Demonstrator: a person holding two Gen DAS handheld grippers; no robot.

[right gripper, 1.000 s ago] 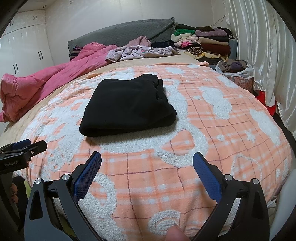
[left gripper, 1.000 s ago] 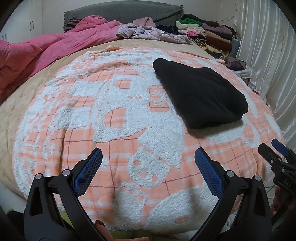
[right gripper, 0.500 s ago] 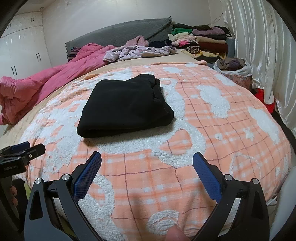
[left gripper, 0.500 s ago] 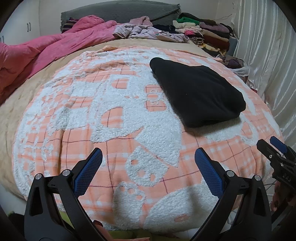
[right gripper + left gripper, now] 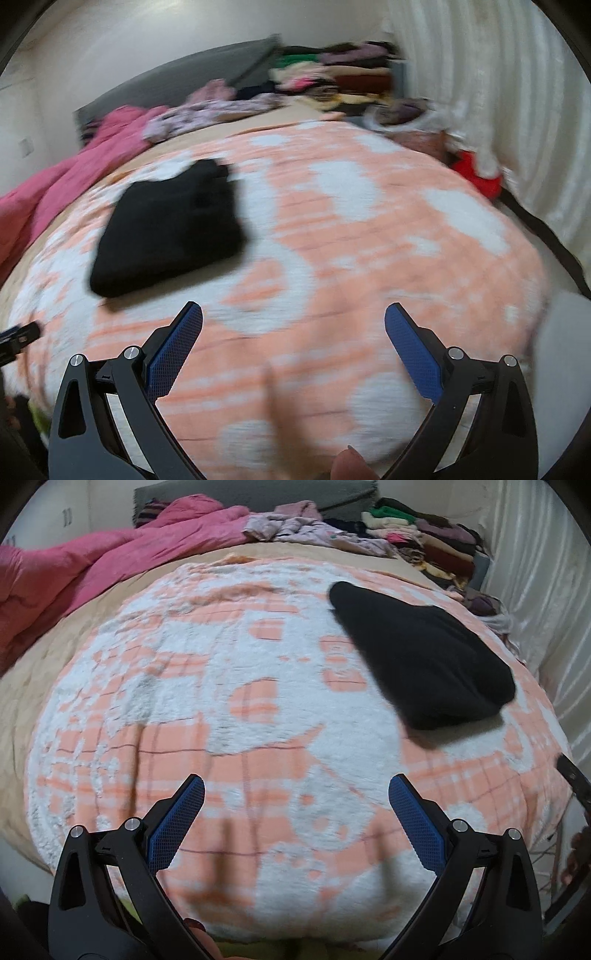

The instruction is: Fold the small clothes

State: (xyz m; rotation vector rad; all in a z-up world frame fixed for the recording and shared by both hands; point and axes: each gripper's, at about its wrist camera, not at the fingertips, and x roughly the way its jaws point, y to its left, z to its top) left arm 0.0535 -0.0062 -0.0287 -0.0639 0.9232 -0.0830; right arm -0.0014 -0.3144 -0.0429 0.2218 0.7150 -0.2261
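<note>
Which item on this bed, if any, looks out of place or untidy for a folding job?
The black garment lies neatly folded on the orange-and-white blanket. The untidy thing is the loose heap of pale purple clothes near the headboard, crumpled beside the folded stack.

- One folded black garment point(image 5: 421, 657) on the bed; also seen from the right wrist point(image 5: 170, 229)
- One orange-and-white plaid blanket point(image 5: 236, 716); one pink quilt point(image 5: 110, 565)
- One stack of folded clothes point(image 5: 417, 535); one loose heap of pale clothes point(image 5: 306, 531)
- Two tongs: left tongs point(image 5: 295, 816); right tongs point(image 5: 293, 338); each with two blue-padded fingers point(image 5: 177, 825)
- One red object point(image 5: 476, 173) beside the bed
</note>
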